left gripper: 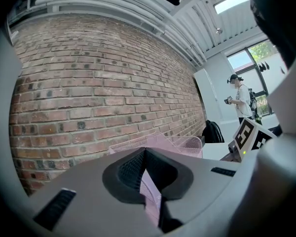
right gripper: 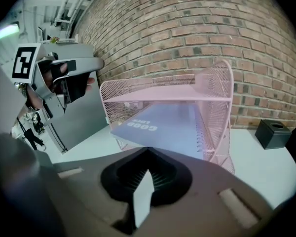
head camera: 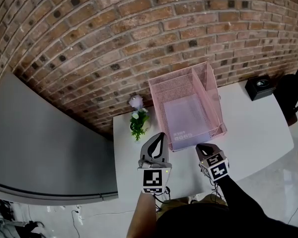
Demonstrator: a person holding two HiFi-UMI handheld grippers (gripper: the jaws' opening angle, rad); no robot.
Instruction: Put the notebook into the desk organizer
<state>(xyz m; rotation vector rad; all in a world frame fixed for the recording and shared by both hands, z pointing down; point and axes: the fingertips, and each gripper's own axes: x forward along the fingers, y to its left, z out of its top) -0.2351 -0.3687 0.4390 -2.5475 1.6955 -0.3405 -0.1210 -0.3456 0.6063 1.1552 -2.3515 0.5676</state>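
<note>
A pink mesh desk organizer [head camera: 212, 86] stands on the white table [head camera: 258, 133] against the brick wall. A lavender spiral notebook [head camera: 188, 119] lies flat in its lower tray, its front end sticking out a little. The right gripper view shows the notebook [right gripper: 163, 125] under the organizer's [right gripper: 218, 100] upper shelf. My left gripper [head camera: 162, 135] hovers just in front of the organizer's left corner, jaws together, empty. My right gripper [head camera: 200, 147] sits in front of the tray, shut on nothing. The left gripper [right gripper: 94, 63] also shows at the left of the right gripper view.
A small potted plant [head camera: 138, 120] with pale flowers stands left of the organizer. A black box [head camera: 260, 87] and a dark bag [head camera: 293, 95] sit at the table's right end. A grey cabinet [head camera: 39, 143] flanks the left. A person [left gripper: 241, 100] stands far off.
</note>
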